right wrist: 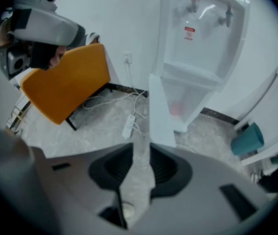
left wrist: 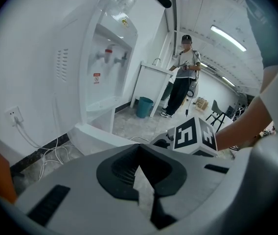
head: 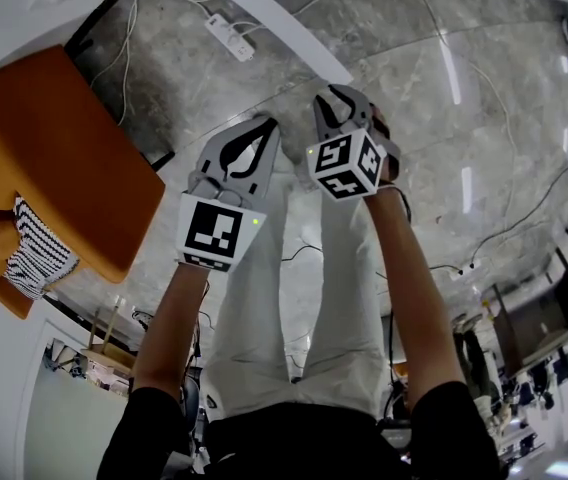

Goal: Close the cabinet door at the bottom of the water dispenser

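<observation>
Head view looks steeply down past both outstretched arms at a grey stone floor (head: 464, 118); far left sits an orange chair (head: 64, 158), pushed against the wall and out of the way, with a white power strip (head: 230, 36) and its cables lying loose beyond it.

Next comes the left gripper (head: 266, 125); its own view shows the two jaw tips meeting in a point with nothing between them, so it is closed and empty, and I judge it is held forward only as the idle partner; it points at a shallow slope towards the base of the water dispenser (right wrist: 202, 38).

Just beside it on the right, the right gripper (head: 339, 96) tilts more steeply down; its jaws stand apart, with only bare floor showing in the gap, so it grips nothing.

Right gripper view places the cabinet door (right wrist: 161, 111) straight ahead: a white panel swung out from the bottom of the dispenser, seen nearly edge-on, its lower end just above the gap between the jaws; whether a jaw touches it I cannot tell; that alignment suggests the right gripper is set to push the panel home; the door is plainly not yet shut.

Farthest right, a teal bin (right wrist: 248, 137) stands well apart from the door's swing.
</observation>
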A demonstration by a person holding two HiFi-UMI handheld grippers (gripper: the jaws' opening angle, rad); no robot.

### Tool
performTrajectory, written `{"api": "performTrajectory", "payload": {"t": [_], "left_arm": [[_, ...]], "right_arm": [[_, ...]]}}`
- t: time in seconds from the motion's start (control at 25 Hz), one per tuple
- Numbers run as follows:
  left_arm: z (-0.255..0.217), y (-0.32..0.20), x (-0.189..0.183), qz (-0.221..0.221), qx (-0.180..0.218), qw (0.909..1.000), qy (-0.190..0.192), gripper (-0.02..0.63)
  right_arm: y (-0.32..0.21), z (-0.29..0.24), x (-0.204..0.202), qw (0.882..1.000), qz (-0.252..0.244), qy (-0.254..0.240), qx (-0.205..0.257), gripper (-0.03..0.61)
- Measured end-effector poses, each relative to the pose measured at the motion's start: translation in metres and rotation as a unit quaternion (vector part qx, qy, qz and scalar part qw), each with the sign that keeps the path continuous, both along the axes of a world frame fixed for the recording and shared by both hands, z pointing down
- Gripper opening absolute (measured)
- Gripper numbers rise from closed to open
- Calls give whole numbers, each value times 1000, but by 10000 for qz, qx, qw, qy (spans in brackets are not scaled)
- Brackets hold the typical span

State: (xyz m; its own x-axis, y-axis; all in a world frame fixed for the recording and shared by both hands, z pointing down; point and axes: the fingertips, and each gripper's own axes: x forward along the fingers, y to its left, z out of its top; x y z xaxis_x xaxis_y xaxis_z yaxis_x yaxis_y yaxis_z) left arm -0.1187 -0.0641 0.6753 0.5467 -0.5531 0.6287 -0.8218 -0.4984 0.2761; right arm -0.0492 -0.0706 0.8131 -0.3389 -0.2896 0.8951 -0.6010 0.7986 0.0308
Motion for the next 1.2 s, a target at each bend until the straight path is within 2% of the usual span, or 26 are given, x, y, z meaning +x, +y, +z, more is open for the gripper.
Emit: {"api": "performTrajectory", "payload": {"t": [0.48,1.2], "left_arm": [[1,-12,12,-17,32,10000,-21,11],[11,-56,22,-13,121,9999,-87,11]], "right_arm": [[-20,0,19,9997,215,86,74,127],[-83,0,56,9956,862,63,350,127]]}}
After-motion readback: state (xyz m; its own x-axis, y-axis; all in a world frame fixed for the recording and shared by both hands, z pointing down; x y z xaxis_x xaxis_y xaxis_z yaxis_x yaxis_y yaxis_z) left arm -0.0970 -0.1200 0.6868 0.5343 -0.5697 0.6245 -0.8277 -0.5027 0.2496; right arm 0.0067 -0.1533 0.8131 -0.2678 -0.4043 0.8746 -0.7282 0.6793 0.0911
